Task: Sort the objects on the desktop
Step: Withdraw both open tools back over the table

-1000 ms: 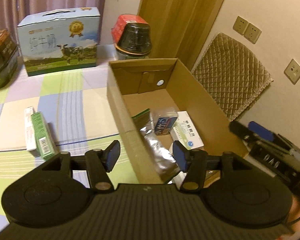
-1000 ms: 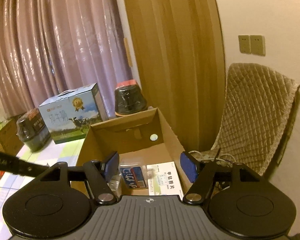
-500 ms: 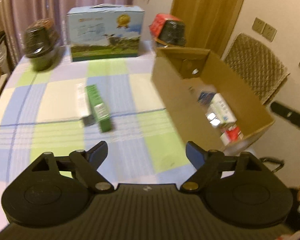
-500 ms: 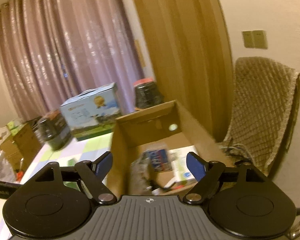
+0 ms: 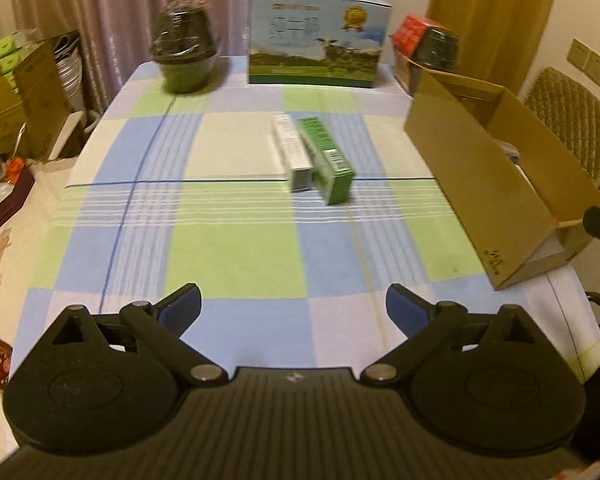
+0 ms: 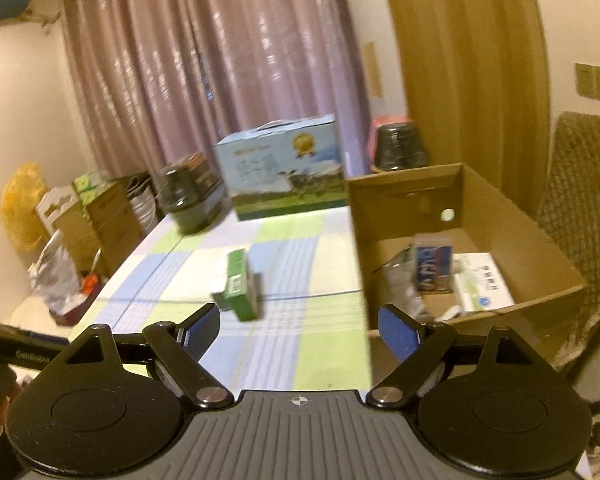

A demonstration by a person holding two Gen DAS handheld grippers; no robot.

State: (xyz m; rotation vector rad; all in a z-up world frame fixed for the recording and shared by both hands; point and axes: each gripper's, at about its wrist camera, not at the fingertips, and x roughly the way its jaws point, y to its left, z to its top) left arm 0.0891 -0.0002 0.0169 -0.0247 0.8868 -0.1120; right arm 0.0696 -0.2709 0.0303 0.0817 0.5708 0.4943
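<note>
Now we've both tongs just opened wide, nothing betw. them; green box (image 5: 327,159) lies dead ahead of left tongs (image 5: 293,307), long axis running away; right tongs (image 6: 299,326) sit by cardboard box (image 6: 512,236).

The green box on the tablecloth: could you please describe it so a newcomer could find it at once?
Start at the open cardboard box on the checked tablecloth. Two small cartons lie side by side nearby. The green box is the one nearer the cardboard box; its neighbour, the white carton, is pale.
</note>
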